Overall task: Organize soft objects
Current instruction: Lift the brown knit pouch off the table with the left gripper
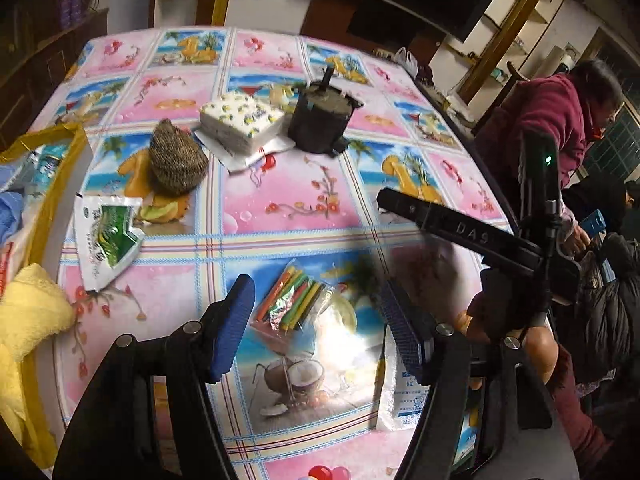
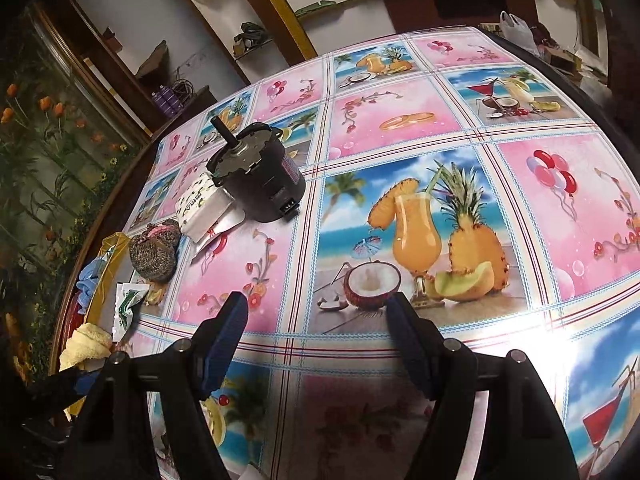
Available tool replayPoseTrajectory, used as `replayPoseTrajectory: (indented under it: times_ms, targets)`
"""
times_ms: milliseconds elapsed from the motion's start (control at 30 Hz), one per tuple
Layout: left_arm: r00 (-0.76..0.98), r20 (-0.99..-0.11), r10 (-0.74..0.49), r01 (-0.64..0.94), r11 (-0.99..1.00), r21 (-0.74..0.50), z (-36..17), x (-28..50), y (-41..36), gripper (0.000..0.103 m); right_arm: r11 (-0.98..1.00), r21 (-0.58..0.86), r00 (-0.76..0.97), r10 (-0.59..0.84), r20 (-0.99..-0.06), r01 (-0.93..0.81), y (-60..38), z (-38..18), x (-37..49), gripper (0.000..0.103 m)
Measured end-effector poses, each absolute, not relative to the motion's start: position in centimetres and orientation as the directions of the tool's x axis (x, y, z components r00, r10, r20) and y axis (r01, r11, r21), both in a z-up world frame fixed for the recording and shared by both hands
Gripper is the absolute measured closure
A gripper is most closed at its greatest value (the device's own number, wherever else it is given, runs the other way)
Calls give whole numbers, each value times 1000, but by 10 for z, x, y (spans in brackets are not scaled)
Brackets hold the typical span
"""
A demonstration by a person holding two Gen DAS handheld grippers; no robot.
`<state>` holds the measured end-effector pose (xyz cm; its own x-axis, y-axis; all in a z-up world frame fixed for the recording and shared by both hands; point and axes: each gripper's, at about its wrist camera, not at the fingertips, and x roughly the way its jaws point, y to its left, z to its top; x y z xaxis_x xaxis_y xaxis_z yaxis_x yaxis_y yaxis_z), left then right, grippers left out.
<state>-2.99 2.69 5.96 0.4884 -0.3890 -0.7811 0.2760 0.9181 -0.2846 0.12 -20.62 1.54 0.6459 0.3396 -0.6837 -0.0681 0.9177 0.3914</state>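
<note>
Strong fisheye bending in both views, with the tablecloth (image 1: pixel 280 208) bulging like a dome and corners falling off to black. Bright on the glossy cloth, dim in the room behind. White glare low on the cloth in the left view and at the right edge (image 2: pixel 552 320) in the right view. Motion blur across the left view, softest around the crayon packet (image 1: pixel 294 300).

I see a table (image 1: pixel 280 208) under a glossy fruit-and-flower print cloth. On it, far side: a knitted ball (image 1: pixel 178 164), a tissue pack (image 1: pixel 240 124) and a dark motor (image 1: pixel 322 114) (shaft upright). Nearer lie a green-white sachet (image 1: pixel 108 236) and a bag of coloured sticks (image 1: pixel 296 298).
</note>
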Motion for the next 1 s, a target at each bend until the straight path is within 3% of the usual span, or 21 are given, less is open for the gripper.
replayPoseTrajectory:
  times_ms: [133,300,567,667,700,733,1000]
  targets:
    - [551,-784,-285,213,957,-198,68,-5,41,37,925,376,666,308,-679,-44,-209,15,0,31]
    - [614,-765,-195,78,979,-187,67,67,76,37,921,387,665,314,-678,-41,-210,15,3,30]
    - [489,-852,-184,-94,961,-261,13,149,107,37,933,356,662,301,-686,-56,-204,16,9,29]
    - [484,-864,-139,-22,985,-171,13,140,93,38,954,295,670,257,-696,-60,-196,16,9,29]
    - [487,-866,-113,-1,992,-130,14,136,88,51,961,270,672,239,-700,-61,-192,15,9,29]
    - [475,-874,-101,19,994,-105,13,131,82,57,967,247,675,224,-703,-62,-189,15,9,29]
    - [420,-890,-177,203,974,-98,13,58,48,57,984,167,674,169,-719,-69,-182,14,9,29]
